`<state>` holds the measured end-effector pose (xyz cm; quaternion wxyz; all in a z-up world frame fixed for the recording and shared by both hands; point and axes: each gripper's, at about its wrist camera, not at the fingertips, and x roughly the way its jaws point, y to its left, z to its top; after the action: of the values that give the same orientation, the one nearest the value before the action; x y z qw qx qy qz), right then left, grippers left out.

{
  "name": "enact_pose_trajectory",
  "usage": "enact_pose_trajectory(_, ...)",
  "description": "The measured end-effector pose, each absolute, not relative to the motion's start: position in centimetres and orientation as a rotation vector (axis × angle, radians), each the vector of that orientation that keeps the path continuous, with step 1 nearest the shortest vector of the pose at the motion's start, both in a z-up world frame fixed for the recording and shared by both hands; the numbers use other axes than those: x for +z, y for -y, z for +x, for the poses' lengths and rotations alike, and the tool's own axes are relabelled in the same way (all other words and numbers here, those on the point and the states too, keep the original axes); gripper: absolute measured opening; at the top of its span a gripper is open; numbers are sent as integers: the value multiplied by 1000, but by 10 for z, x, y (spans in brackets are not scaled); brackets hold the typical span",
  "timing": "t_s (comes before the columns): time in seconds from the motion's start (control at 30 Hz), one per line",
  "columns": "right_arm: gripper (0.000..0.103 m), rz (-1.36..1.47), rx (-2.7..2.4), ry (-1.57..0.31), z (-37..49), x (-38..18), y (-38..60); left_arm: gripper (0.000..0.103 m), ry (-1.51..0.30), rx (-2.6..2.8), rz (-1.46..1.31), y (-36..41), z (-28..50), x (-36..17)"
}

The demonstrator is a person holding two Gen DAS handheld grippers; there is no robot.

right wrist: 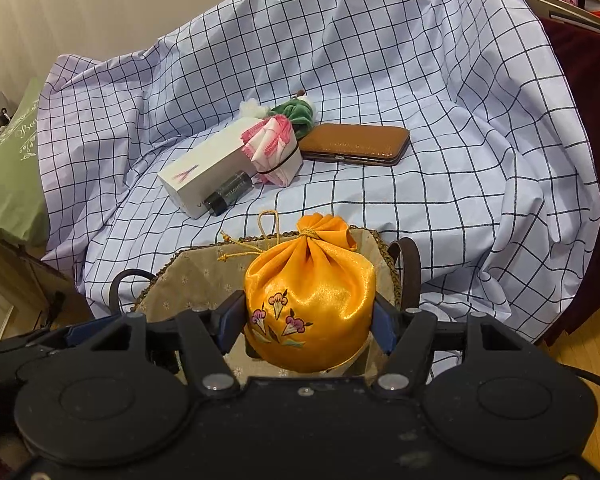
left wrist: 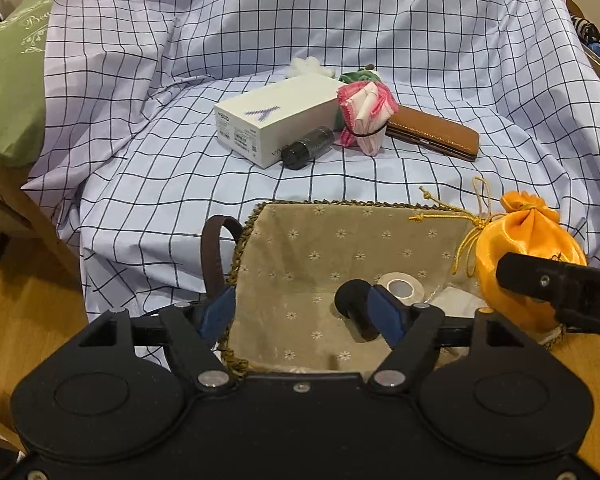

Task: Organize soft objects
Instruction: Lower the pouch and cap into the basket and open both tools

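Right wrist view, item one: orange satin pouch [right wrist: 310, 300], drawstring-gathered at the top, embroidered on the front. It sits squarely between the fingers of the right tool [right wrist: 306, 330], which grips it at mid-belly, one blue pad on each flank, directly over the lined basket [right wrist: 188, 276] below the tool. Handling, as judged: light, soft, compressible; the satin looks slippery, so a hold across the fullest part, or at the cinched neck above the pads, seems safest. Contents unknown.

Left wrist view, item two: left tool [left wrist: 300, 314], fingers set moderately wide and holding nothing. Its left finger stands outside the basket rim beside a brown handle [left wrist: 216, 248], its right finger inside over the lining. A small black object [left wrist: 354, 300] lies against that right finger; what it is cannot be made out. A roll of clear tape [left wrist: 402, 288] lies just beyond.

Further ahead of both tools, on the checked sheet [left wrist: 180, 120]: pink-and-white folded cloth bundle [left wrist: 364, 114], banded, soft, easily pinched at the band; green plush piece [right wrist: 296, 112]; white cotton tuft [left wrist: 306, 66]. Rigid neighbours: white box [left wrist: 276, 118], dark cylinder [left wrist: 306, 148], brown case [left wrist: 434, 132].
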<state>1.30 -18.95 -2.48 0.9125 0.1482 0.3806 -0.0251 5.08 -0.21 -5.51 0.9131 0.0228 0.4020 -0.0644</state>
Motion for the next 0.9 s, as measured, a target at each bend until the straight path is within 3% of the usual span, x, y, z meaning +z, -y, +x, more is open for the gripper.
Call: enact_pose_trajectory(0.9,66,287,-56,-780,14,-20,192,77,-815,-128,44,2,46,-53)
